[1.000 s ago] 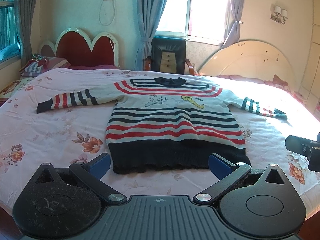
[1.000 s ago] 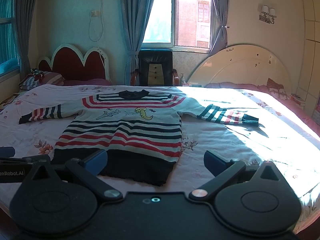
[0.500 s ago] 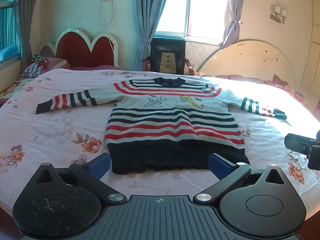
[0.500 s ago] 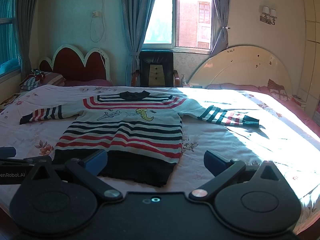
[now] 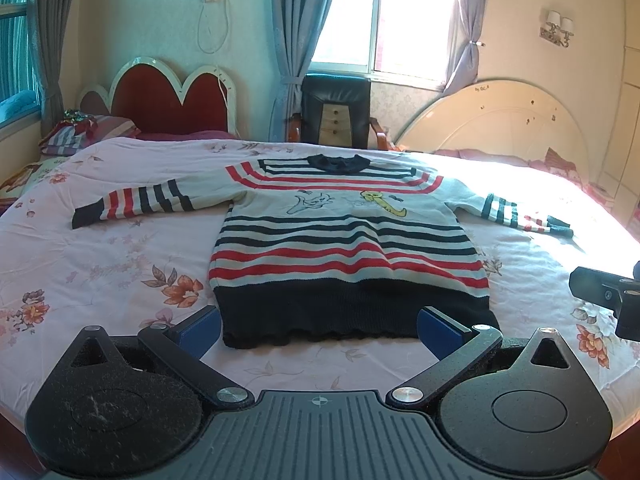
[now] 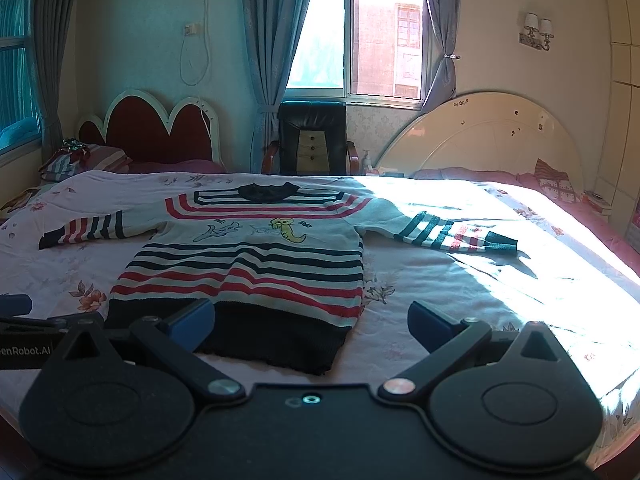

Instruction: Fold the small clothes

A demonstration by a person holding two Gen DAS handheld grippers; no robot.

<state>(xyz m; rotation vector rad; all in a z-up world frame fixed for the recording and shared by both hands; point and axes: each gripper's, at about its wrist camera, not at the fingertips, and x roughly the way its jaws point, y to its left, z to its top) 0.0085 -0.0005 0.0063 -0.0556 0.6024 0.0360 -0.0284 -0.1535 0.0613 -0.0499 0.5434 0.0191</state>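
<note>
Our left claw [image 5: 318,326] hangs spread and empty just short of the sweater's [image 5: 344,236] dark hem, at the near edge of the bed [image 5: 80,264]; our right claw [image 6: 310,322] is likewise spread, holding nothing, off the hem's right corner. The sweater lies flat, face up, mid-bed, collar toward the far edge, both sleeves out sideways. We judge folding has not begun: next we should each reach a sleeve cuff, pinch it, and bring it across the chest.
</note>
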